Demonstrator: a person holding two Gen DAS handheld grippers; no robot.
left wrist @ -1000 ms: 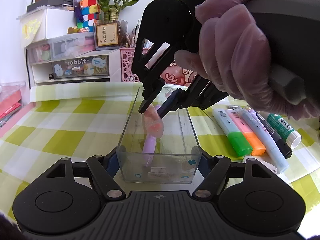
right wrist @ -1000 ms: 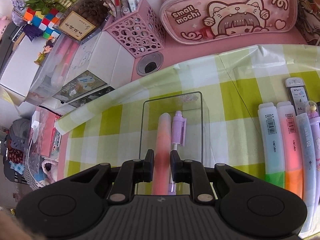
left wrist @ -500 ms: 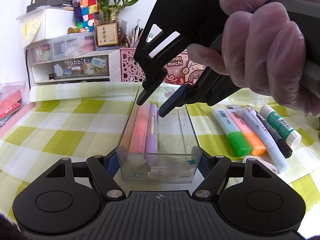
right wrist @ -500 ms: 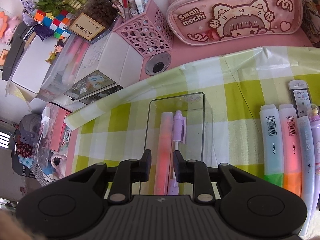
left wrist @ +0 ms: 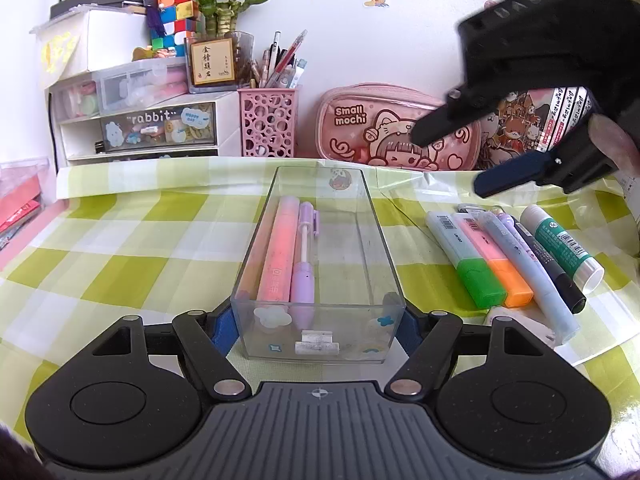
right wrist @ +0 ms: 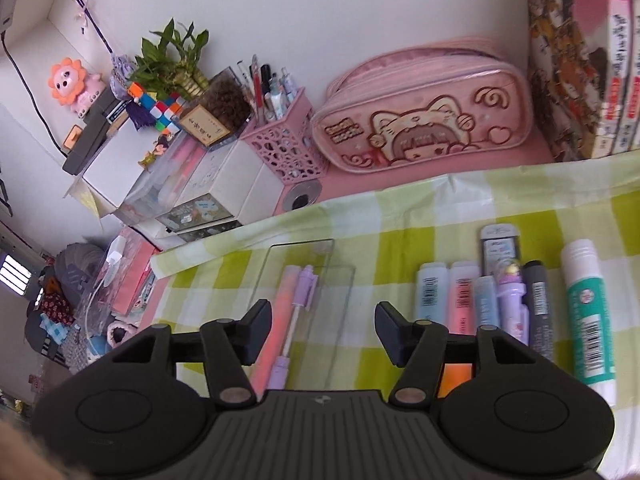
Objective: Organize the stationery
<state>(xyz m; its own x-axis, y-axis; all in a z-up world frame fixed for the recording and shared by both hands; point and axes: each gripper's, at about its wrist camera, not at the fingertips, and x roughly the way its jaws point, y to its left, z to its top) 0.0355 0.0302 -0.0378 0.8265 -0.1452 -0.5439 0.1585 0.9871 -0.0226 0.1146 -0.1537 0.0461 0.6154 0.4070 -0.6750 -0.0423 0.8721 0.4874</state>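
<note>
over the worktop (left wrist: 120, 248) the right hand-held gripper (right wrist: 324, 330) is opening, empty; the left hand-held gripper (left wrist: 316, 320) clamps the clear box (left wrist: 384, 276). approach the green highlighter (left wrist: 464, 260) squarely, gripping mid-barrel.

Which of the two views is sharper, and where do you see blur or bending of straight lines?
Left wrist view: sharp on the clear plastic box, only the right gripper blurred. Right wrist view: softer overall, pink pencil case smeared; checked tablecloth lines bend near edges.
</note>
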